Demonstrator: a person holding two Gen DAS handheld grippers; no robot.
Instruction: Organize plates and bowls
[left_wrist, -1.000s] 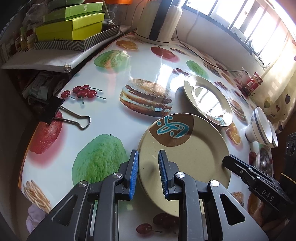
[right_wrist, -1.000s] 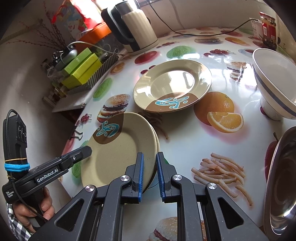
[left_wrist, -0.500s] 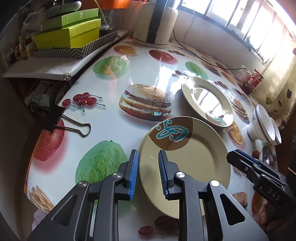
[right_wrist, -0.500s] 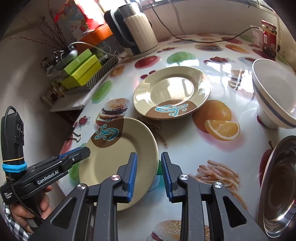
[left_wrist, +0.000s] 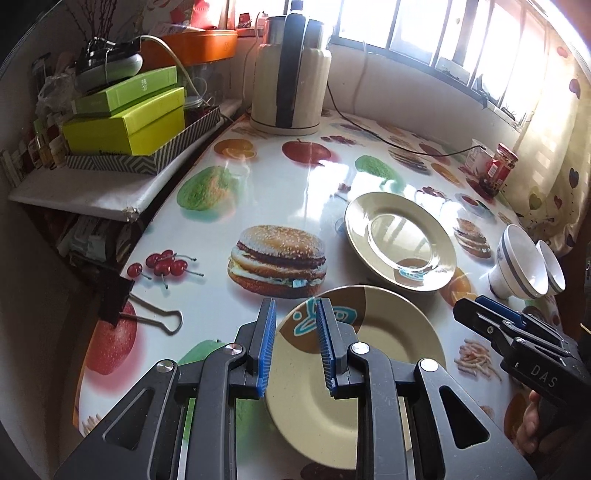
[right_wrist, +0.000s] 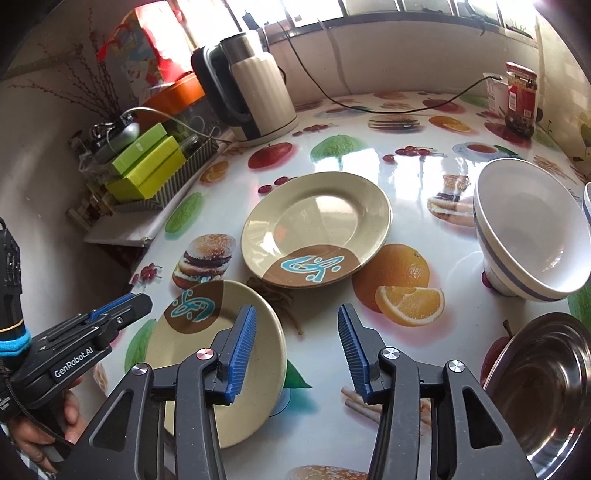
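Observation:
A beige plate (left_wrist: 369, 354) with a brown and teal patch hangs tilted just above the table, and my left gripper (left_wrist: 295, 306) is shut on its near left rim. From the right wrist view, the same plate (right_wrist: 207, 343) shows a shadow under its right edge. My right gripper (right_wrist: 295, 350) is opening. That edge reaches just inside the gap beside the right gripper's left finger, and the pads are off it. A second matching plate (right_wrist: 317, 229) lies flat further back. Two white striped bowls (left_wrist: 517, 266) stand at the right.
A steel bowl (right_wrist: 543, 391) sits at the near right edge. At the back stand a kettle (left_wrist: 291, 74) with its cable and a red-lidded jar (right_wrist: 521, 96). Green boxes (left_wrist: 129, 122) fill a shelf on the left. A binder clip (left_wrist: 118, 299) grips the table's left edge.
My right gripper's jaws have come apart and let go of the plate's right rim. My left gripper has risen with the plate still in it.

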